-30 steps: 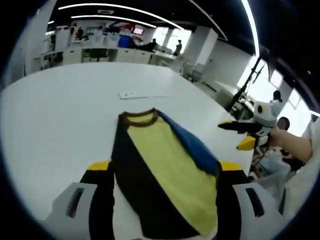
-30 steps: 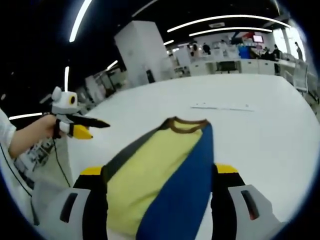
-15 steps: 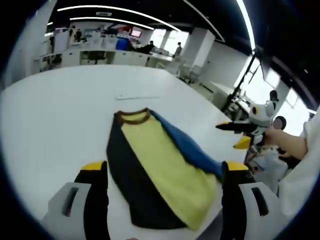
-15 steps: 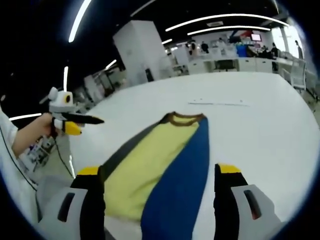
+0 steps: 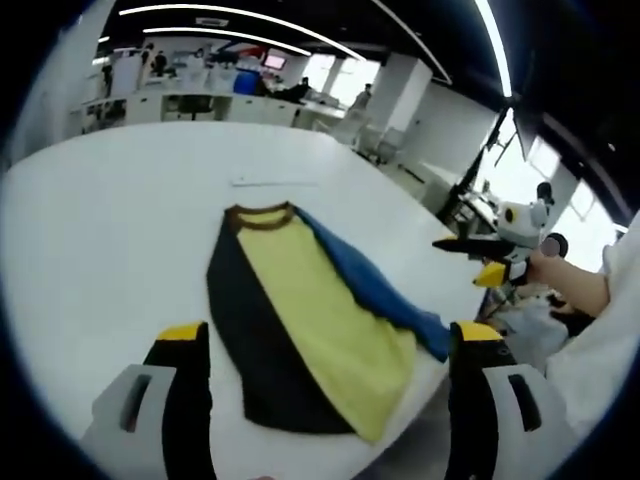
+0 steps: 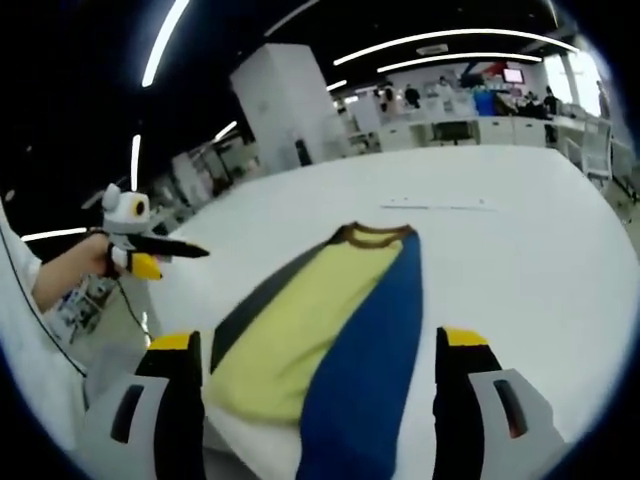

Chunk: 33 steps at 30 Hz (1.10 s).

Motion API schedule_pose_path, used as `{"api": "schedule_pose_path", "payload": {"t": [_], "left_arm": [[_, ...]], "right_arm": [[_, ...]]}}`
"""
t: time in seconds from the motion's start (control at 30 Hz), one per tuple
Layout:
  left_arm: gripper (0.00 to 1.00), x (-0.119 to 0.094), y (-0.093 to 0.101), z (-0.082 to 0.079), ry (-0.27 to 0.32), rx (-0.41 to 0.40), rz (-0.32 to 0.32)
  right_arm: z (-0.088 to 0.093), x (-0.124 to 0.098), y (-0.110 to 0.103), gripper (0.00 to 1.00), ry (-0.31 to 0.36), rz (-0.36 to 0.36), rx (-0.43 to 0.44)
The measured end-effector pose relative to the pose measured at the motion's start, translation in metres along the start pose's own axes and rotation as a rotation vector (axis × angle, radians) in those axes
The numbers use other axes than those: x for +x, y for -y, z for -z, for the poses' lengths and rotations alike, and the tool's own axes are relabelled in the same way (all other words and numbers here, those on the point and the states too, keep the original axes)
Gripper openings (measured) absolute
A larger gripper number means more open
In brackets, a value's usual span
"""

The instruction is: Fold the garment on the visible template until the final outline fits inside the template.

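Open-plan office, dark ceiling with long strip lights, desks and people at the far end. One broad white worktop (image 5: 110, 230). One garment (image 5: 305, 315) folded lengthwise on it: black, yellow and blue bands, brown collar farthest away, near end at the worktop's edge. One thin pale strip (image 6: 437, 206) beyond the collar. Two grippers: left gripper (image 5: 325, 345) and right gripper (image 6: 320, 345), jaws spread wide, grasping nothing.

- The garment (image 5: 300, 325) (image 6: 330, 335) lies flat on the white table (image 5: 100, 250) (image 6: 520, 260), folded into a long narrow strip.
- Yellow middle panel, black along one side, blue along the other.
- Brown collar at the far end.
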<state>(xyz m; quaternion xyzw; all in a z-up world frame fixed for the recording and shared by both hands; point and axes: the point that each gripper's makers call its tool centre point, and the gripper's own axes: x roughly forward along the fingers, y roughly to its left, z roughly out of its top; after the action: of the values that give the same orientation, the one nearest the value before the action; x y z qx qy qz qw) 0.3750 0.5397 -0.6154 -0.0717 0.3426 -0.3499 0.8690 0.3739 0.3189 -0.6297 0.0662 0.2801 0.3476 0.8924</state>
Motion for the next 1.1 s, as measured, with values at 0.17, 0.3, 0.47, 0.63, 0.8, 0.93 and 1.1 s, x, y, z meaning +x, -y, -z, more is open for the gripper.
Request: {"api": "schedule_pose_path", "payload": {"t": [0.17,0.3,0.47,0.63,0.8,0.93,1.1], "left_arm": [[1.0,-0.008,0.006,0.007,-0.003,-0.003,-0.004],[1.0,-0.013,0.009,0.013,-0.009,0.002,-0.011],[1.0,-0.02,0.015,0.021,-0.02,0.002,-0.015],[1.0,-0.025,0.021,0.028,-0.025,0.0,-0.015],[1.0,-0.032,0.027,0.035,-0.035,-0.002,-0.007],[1.0,-0.037,0.029,0.039,-0.037,-0.006,-0.008],[1.0,-0.044,0.03,0.044,-0.038,-0.009,-0.017]], "right_arm": [[0.005,-0.009,-0.005,0.97,-0.008,-0.005,0.002],[0.013,-0.017,-0.011,0.97,-0.028,-0.012,0.01],[0.021,-0.027,-0.015,0.99,-0.037,-0.011,0.016],[0.03,-0.037,-0.016,0.99,-0.042,-0.004,0.032],[0.037,-0.046,-0.017,0.99,-0.051,-0.001,0.041],[0.04,-0.055,-0.02,0.99,-0.051,0.002,0.04],[0.045,-0.063,-0.023,0.99,-0.053,0.007,0.045]]}}
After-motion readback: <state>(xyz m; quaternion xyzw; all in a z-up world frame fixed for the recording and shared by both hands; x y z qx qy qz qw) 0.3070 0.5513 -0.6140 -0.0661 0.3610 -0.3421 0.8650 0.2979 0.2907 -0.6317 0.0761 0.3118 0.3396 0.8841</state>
